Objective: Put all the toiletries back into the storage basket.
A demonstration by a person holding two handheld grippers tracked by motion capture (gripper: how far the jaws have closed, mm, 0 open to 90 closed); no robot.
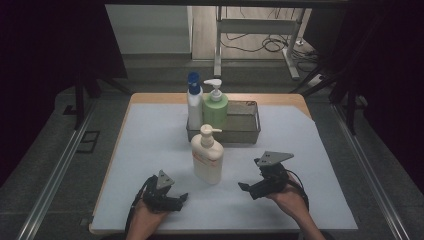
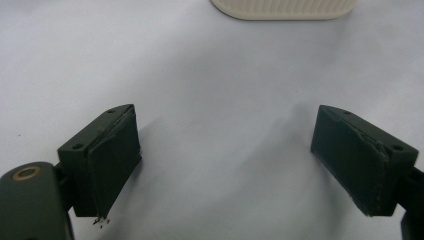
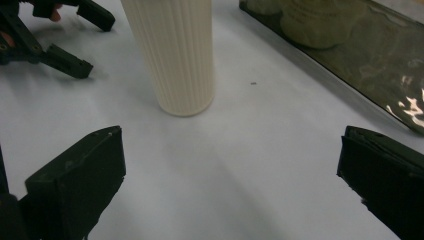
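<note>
Jaws on both grippers are spread wide, and nothing sits between them. From above, the left gripper (image 1: 172,199) rests low on the white sheet that covers the bench (image 1: 150,150), and the right gripper (image 1: 250,189) hangs a little higher, tipped toward the middle.

Between the two, a bit farther back, stands the cream plastic pump bottle with ribbed sides (image 1: 207,155). It stands straight up on its flat bottom, so its long way runs from the bench to the pump on top. The pump spout points to the right in the high view. In the right gripper view the bottle's ribbed body (image 3: 175,50) is near and just ahead, apart from the jaws.

I think the bottle is stiff plastic that may give a little when squeezed. If it is full of soap it will be a bit heavy. The ribs should help stop slipping. It is tall, so a push up high could tip it over. The best place to hold looks like the middle of the body, across the narrow side, not the thin pump neck.

Behind it sits a grey metal tray (image 1: 247,125) with a white bottle with a blue cap (image 1: 194,102) and a green pump bottle (image 1: 215,105) standing in it.
</note>
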